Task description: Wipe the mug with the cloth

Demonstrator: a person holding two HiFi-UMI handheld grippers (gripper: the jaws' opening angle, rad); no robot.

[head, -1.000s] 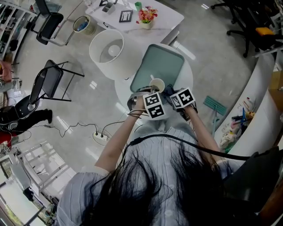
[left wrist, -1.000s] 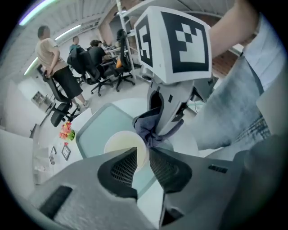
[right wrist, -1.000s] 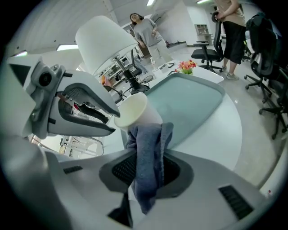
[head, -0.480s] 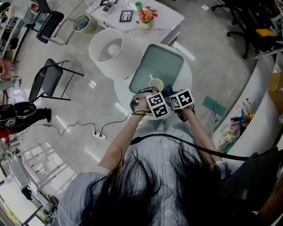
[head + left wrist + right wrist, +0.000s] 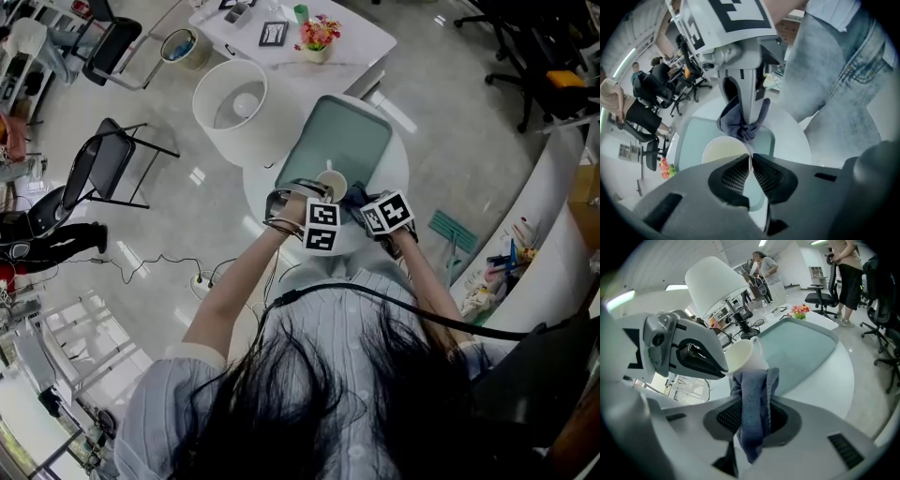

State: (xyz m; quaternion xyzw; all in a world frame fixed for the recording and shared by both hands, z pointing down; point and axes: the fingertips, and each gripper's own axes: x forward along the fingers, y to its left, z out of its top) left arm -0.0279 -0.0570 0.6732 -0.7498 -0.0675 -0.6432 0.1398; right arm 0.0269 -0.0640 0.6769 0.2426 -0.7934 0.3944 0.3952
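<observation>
Slippage threatens: left gripper [image 5: 751, 158] pinches the cream mug [image 5: 721, 151] only by its rim, so hard rubbing from the blue-grey cloth [image 5: 753, 401], clamped in the right gripper [image 5: 752, 420], could twist it free.

- Left gripper [image 5: 320, 208] and right gripper [image 5: 370, 206] are close together over a round white table [image 5: 396, 169].
- Left one is right at a cream mug [image 5: 332, 182], by the near edge of a teal tray [image 5: 342, 136].
- Dark cloth [image 5: 354, 194] is bunched just beside the mug, at the right gripper.
- Further out: a big white lampshade [image 5: 230, 98], a black folding chair [image 5: 101, 169] and some flowers [image 5: 316, 34].
</observation>
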